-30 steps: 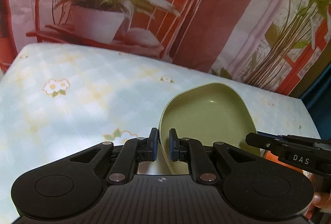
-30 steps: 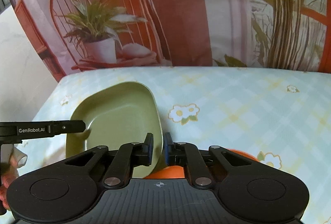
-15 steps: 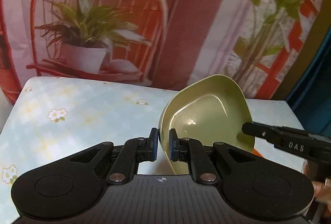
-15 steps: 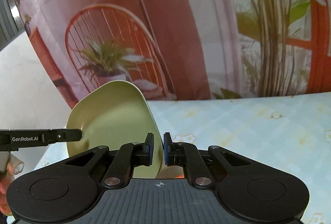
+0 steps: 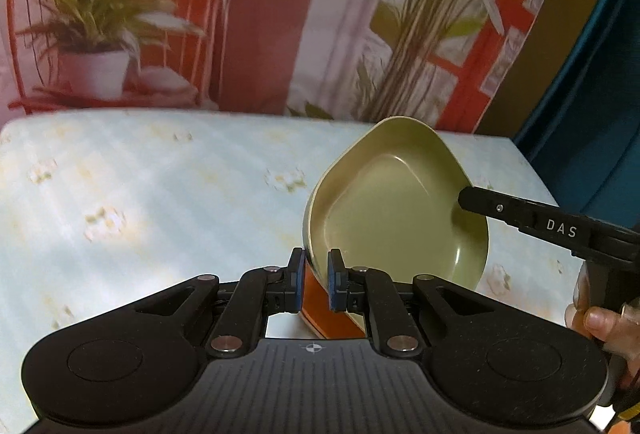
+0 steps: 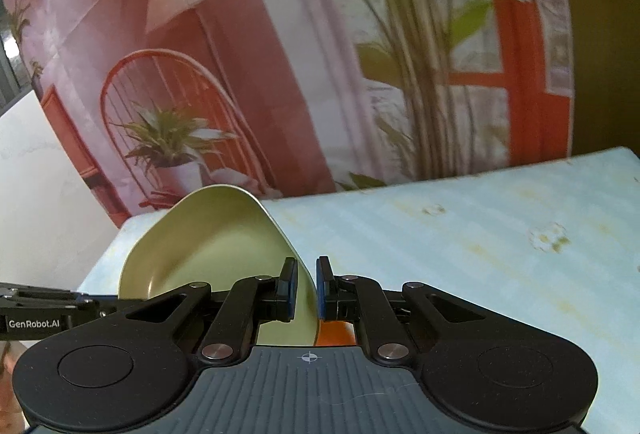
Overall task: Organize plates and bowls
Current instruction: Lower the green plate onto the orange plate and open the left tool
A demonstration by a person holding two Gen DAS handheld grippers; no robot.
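While both grippers pinch opposite rims, the bowl (image 5: pixel 396 209) hangs tilted above the tabletop (image 5: pixel 160 193).
Left gripper (image 5: pixel 316 280) and right gripper (image 6: pixel 306 288) are each nearly closed on its thin rim; it looks stiff, light, glossy and likely slippery.

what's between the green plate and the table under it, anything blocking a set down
An orange dish shows directly beneath the green plate, which the left gripper and right gripper both clamp by its rim. Otherwise only bare tablecloth is visible.

Orange dish (image 5: pixel 316 304) mostly hidden under the green bowl (image 5: pixel 396 209); backdrop (image 6: pixel 280 53) and tablecloth flowers (image 5: pixel 102 224) motion-blurred.
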